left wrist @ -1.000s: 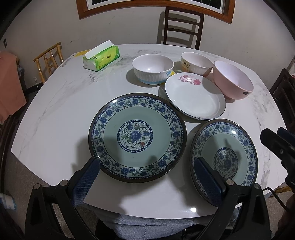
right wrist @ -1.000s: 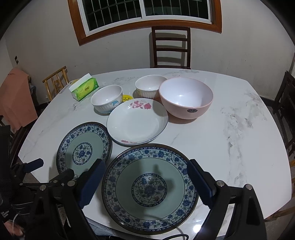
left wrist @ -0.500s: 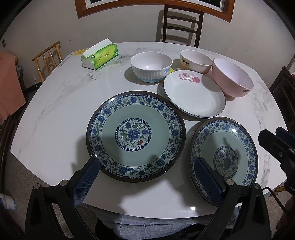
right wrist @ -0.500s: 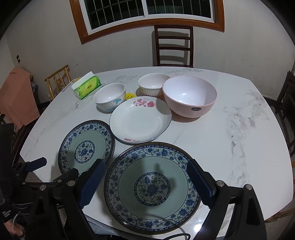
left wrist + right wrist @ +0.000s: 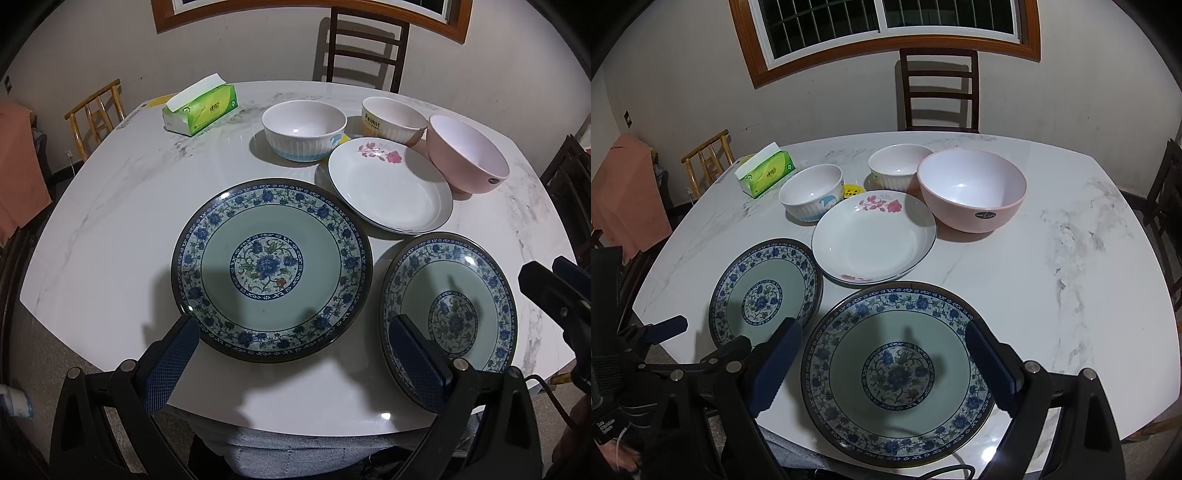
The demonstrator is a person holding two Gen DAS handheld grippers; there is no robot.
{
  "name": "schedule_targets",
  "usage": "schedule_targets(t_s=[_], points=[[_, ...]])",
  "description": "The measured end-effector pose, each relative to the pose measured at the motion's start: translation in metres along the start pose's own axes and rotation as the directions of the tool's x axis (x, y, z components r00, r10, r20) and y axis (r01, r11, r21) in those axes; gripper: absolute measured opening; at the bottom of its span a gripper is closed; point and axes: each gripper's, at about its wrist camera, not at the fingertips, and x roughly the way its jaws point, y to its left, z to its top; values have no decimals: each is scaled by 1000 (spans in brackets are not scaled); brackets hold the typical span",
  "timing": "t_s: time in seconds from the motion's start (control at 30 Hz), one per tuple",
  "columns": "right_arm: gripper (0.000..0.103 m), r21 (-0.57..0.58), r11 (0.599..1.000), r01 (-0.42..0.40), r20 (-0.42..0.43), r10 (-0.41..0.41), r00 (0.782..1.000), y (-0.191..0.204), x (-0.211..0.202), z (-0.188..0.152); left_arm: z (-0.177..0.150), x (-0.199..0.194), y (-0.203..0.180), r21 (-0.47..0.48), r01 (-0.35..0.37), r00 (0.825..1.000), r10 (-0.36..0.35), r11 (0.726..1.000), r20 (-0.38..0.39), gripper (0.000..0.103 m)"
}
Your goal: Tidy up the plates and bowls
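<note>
Marble table [image 5: 1052, 295]: both jaws wide apart, empty, w/ one blue plate [image 5: 897, 373] between right gripper's [image 5: 882, 369].

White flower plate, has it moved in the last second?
No. The white flower plate still sits beside the pink bowl, same gap as before.

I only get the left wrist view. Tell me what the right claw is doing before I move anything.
Observer: The right claw is open and empty, and the right-hand blue plate shows between its fingers.
Operator: Now identify the yellow item by the bowls.
Observer: It is small and flat with dark squares, and lies between the left bowl and the middle bowl. I cannot tell what it is.
Operator: Report what is above the chair.
Observer: A barred window in a wooden frame, dark outside.
</note>
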Motion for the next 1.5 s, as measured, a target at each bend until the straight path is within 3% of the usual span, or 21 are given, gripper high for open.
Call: schedule_targets(t_s=[1.13, 1.4, 1.5], points=[[92, -17, 999, -31, -5, 31, 1000, 6, 2, 1, 2, 2, 0, -15, 20, 1000, -20, 1000, -17, 100], [92, -38, 995, -92, -12, 92, 996, 10, 8, 6, 9, 4, 29, -82, 62, 998, -64, 995, -19, 95], [85, -45, 989, -142, -19, 141, 990, 12, 12, 10, 12, 6, 45, -126, 83, 996, -87, 989, -26, 88]])
